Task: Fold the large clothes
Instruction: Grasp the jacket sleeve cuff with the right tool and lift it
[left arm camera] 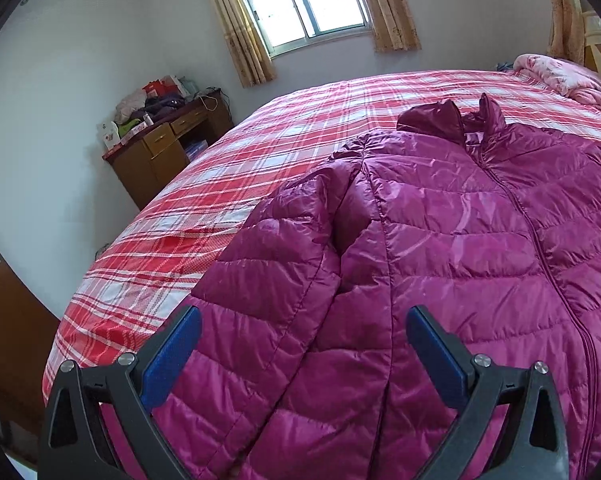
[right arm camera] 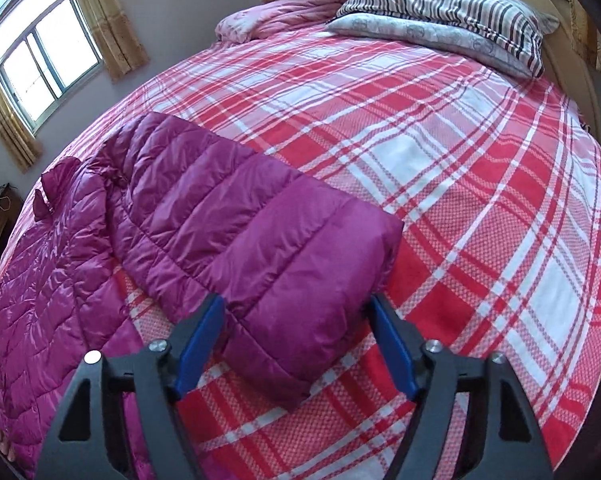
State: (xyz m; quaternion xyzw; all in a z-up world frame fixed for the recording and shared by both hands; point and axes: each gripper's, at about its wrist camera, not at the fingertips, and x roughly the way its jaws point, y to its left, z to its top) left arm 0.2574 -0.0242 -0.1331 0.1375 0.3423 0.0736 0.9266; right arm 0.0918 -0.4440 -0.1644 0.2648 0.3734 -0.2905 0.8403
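Note:
A magenta quilted puffer jacket [left arm camera: 460,240] lies front up and zipped on a red and white plaid bed [left arm camera: 220,184]. Its one sleeve [left arm camera: 292,264] lies along the body, and my left gripper [left arm camera: 303,324] is open just above that sleeve's lower part. In the right wrist view the jacket body [right arm camera: 40,280] is at the left and the other sleeve [right arm camera: 236,220] stretches out across the bed [right arm camera: 460,200]. My right gripper [right arm camera: 296,312] is open, with its fingers on either side of that sleeve's cuff end.
A wooden desk [left arm camera: 168,148] piled with clutter stands by the far wall left of the bed. A window with curtains [left arm camera: 304,0] is behind. A pink blanket [right arm camera: 276,16] and striped pillows [right arm camera: 452,12] lie at the headboard. A door [left arm camera: 4,320] is at the left.

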